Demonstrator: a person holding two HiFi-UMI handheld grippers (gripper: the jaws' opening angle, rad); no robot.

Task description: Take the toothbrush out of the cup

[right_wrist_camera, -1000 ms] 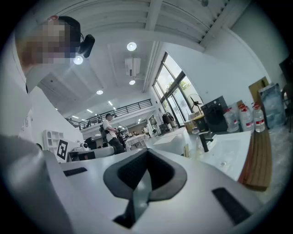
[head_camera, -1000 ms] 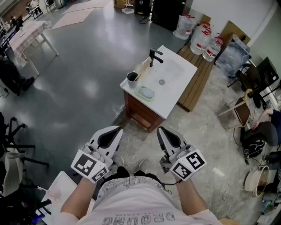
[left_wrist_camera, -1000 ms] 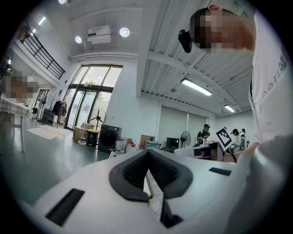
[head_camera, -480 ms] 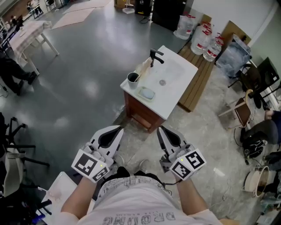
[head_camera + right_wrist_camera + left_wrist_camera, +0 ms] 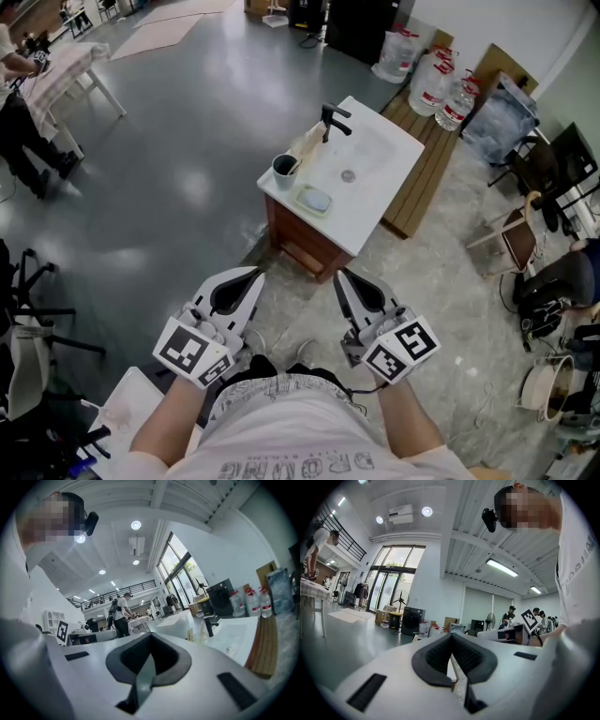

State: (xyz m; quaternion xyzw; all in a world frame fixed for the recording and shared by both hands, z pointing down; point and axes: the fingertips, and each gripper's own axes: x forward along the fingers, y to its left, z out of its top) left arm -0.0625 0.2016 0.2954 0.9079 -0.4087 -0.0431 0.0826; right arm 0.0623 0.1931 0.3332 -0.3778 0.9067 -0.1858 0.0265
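White sink table (image 5: 373, 212) on grey glossy floor (image 5: 169, 178), well ahead of the fingers. Cup (image 5: 283, 167) holding toothbrush (image 5: 293, 165) on corner ahead of left gripper (image 5: 254, 275). Right gripper (image 5: 339, 277) alongside; all fingers closed, empty.

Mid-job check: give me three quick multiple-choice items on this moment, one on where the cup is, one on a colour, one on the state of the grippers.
1. Where does the cup stand?
A. on the floor beside the cabinet
B. on a corner of the white sink counter
C. on the wooden platform

2. What colour is the faucet?
A. black
B. white
C. red

3. How do the left gripper and the right gripper stand?
A. both wide open
B. left shut on the toothbrush
C. both shut, holding nothing

Answers:
1 B: the head view shows the cup on the counter's corner, to the left of the faucet.
2 A: it is dark against the white counter.
3 C: each gripper view shows the jaws together with nothing between them, well short of the sink.
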